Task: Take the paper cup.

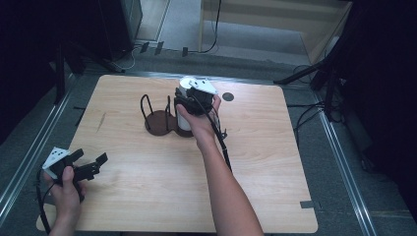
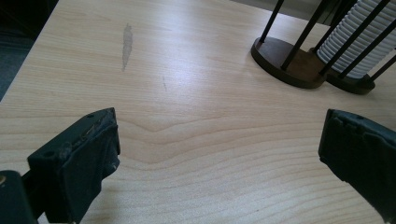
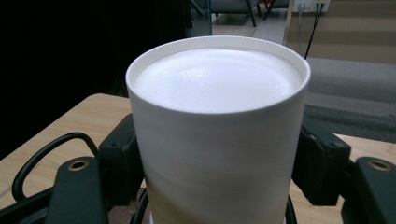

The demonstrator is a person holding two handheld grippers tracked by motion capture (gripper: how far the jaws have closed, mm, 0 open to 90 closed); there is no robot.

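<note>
A white paper cup (image 3: pixel 217 121), bottom up, stands between the pads of my right gripper (image 3: pixel 219 168), which press on both its sides. In the high view that gripper (image 1: pixel 189 105) is at the back middle of the table, shut on the top of a white cup stack (image 1: pixel 185 123) in the right half of a dark wire rack (image 1: pixel 157 120). The rack's left half holds nothing. My left gripper (image 1: pixel 89 157) rests open near the table's front left corner. Its jaws stand wide apart with bare wood between them (image 2: pixel 219 135). Beyond them are the rack (image 2: pixel 285 56) and the ribbed cup stack (image 2: pixel 355 37).
The light wooden table (image 1: pixel 147 196) has rounded corners and a small black round mark (image 1: pixel 227 97) to the right of the rack. A grey smear (image 2: pixel 126 44) marks the wood at the left. Dark stands and cables lie on the floor around the table.
</note>
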